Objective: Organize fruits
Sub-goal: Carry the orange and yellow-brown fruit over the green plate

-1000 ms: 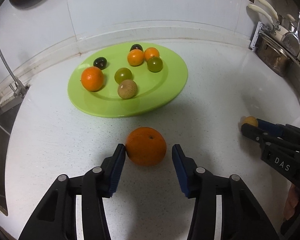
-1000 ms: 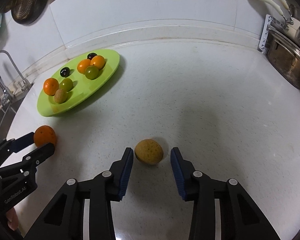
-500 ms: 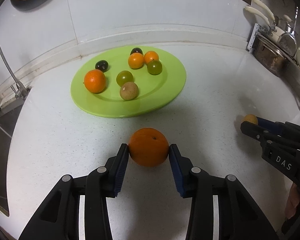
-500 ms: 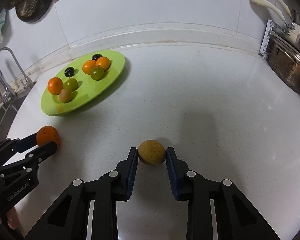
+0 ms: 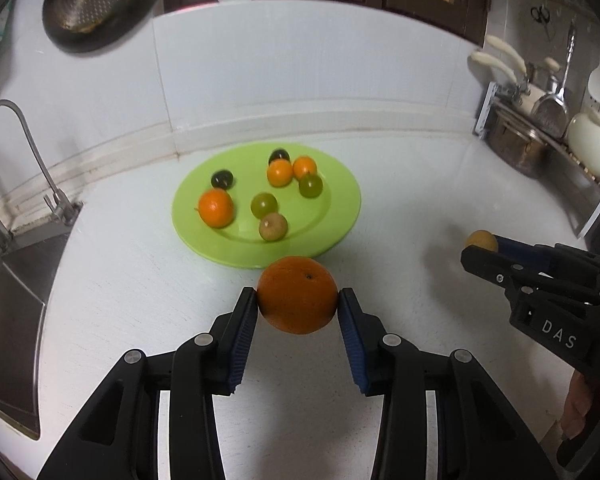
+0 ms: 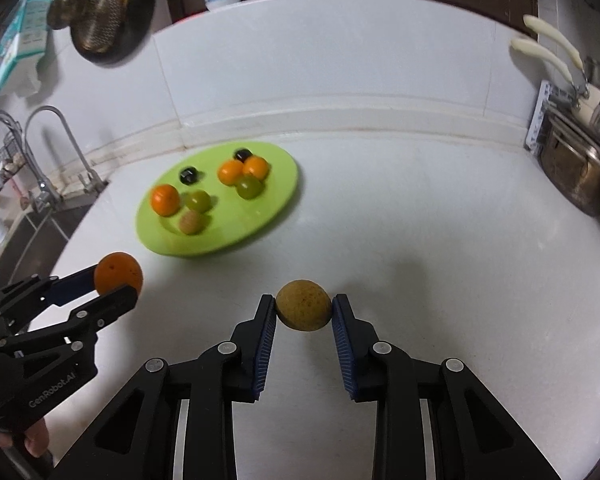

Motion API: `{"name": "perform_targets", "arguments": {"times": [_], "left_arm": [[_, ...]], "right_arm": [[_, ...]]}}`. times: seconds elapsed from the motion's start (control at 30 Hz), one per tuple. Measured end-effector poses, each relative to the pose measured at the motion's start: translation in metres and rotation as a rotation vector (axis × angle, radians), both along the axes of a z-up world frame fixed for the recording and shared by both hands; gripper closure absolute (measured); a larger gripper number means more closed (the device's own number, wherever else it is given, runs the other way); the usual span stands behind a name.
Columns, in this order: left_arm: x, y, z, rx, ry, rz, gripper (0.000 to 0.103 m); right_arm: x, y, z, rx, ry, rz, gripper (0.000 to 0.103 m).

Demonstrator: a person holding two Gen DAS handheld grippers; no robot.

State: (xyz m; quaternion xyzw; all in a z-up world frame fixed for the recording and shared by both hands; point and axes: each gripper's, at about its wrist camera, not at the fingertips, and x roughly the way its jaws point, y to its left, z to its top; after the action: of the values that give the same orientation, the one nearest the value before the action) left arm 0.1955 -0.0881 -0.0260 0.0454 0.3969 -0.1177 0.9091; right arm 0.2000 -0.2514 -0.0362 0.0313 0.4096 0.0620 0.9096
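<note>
My left gripper [image 5: 298,300] is shut on a large orange [image 5: 297,295] and holds it above the white counter, just in front of the green plate [image 5: 340,216]. My right gripper [image 6: 304,310] is shut on a small yellow-brown fruit [image 6: 303,305], also lifted off the counter. The plate [image 6: 276,204] carries several small fruits: oranges, green and dark grapes, and a brown one. The left gripper with its orange [image 6: 118,274] shows at the left of the right wrist view; the right gripper with its fruit [image 5: 481,241] shows at the right of the left wrist view.
A sink [image 5: 4,288] and tap [image 5: 28,152] lie at the left edge. Metal pots and utensils [image 5: 540,136] stand at the back right. A white tiled wall [image 5: 300,72] runs behind the plate.
Both grippers have closed on their fruits and lifted them off the counter, moving up and a little toward the plate.
</note>
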Motion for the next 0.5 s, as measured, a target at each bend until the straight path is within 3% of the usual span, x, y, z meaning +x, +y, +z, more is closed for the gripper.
{"name": "perform_targets", "arguments": {"times": [0.5], "left_arm": [[0.004, 0.020, 0.038, -0.011, -0.101, -0.030, 0.062]], "right_arm": [[0.000, 0.028, 0.039, 0.012, -0.102, 0.037, 0.073]]}}
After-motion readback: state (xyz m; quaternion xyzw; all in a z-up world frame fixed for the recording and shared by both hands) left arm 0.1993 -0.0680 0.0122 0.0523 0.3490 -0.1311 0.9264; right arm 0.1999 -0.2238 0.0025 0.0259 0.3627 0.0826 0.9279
